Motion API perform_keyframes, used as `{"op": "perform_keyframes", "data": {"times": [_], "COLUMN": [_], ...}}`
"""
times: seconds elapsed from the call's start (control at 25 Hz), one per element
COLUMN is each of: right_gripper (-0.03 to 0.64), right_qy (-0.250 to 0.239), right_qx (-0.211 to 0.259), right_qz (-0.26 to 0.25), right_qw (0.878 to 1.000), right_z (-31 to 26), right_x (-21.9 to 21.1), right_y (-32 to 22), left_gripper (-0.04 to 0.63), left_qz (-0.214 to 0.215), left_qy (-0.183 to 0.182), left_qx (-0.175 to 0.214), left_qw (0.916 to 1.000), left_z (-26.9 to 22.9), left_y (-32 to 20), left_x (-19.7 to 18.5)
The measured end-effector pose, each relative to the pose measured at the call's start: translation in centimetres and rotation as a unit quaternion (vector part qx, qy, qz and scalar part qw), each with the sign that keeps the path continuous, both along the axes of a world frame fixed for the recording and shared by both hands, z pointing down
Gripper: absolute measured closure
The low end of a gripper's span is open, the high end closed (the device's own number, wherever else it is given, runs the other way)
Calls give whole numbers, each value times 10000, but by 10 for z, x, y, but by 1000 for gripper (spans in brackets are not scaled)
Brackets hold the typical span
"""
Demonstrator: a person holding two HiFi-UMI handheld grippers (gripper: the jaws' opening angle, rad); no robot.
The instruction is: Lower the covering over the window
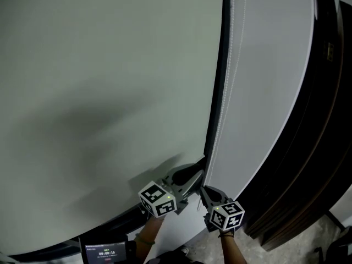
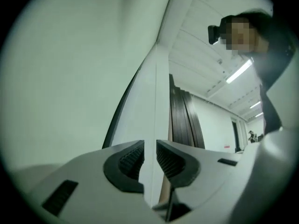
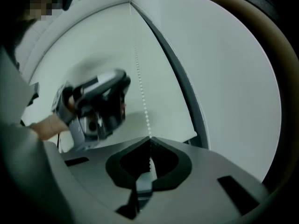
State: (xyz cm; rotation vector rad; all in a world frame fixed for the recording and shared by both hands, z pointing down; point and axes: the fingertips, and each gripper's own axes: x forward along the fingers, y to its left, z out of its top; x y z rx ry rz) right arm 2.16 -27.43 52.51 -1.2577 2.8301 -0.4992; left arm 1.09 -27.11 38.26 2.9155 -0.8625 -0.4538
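Bead chain (image 3: pixel 142 101) — in right gripper (image 3: pixel 150 143) jaws (tight)

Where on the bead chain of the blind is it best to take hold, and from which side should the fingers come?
Probably best to take the bead chain low on its free hanging run, coming level from the room side. It is thin and hangs straight, so fingers closing across it from side to side should catch the beads. The right gripper is shut on it this way.
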Motion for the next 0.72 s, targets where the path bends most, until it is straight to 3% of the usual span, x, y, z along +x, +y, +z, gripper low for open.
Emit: {"op": "perform_keyframes", "data": {"times": [0.16, 0.36, 0.44, 0.52, 0.72], "right_gripper": [604, 604, 604, 604, 604], "right_qy": [415, 656, 557, 578, 531], "right_qx": [-563, -1325, -1437, -1465, -1530], "right_qz": [-28, -131, -121, -158, -146], "right_qw": [9975, 9889, 9880, 9874, 9867], "right_z": [60, 136, 144, 145, 144], "right_x": [-10, -23, -24, -23, -17], "right_y": [18, 53, 59, 60, 57], "left_gripper": [523, 525, 572, 580, 583], "left_qz": [195, 318, 341, 323, 366], "left_qy": [-17, -52, -182, -192, 269], "left_qx": [423, 559, 636, 668, 507], "left_qw": [9989, 9979, 9972, 9971, 9977], "left_z": [-40, -51, -50, -51, -54], "left_y": [2, 5, 9, 12, 14], "left_x": [11, 20, 24, 25, 19]}}
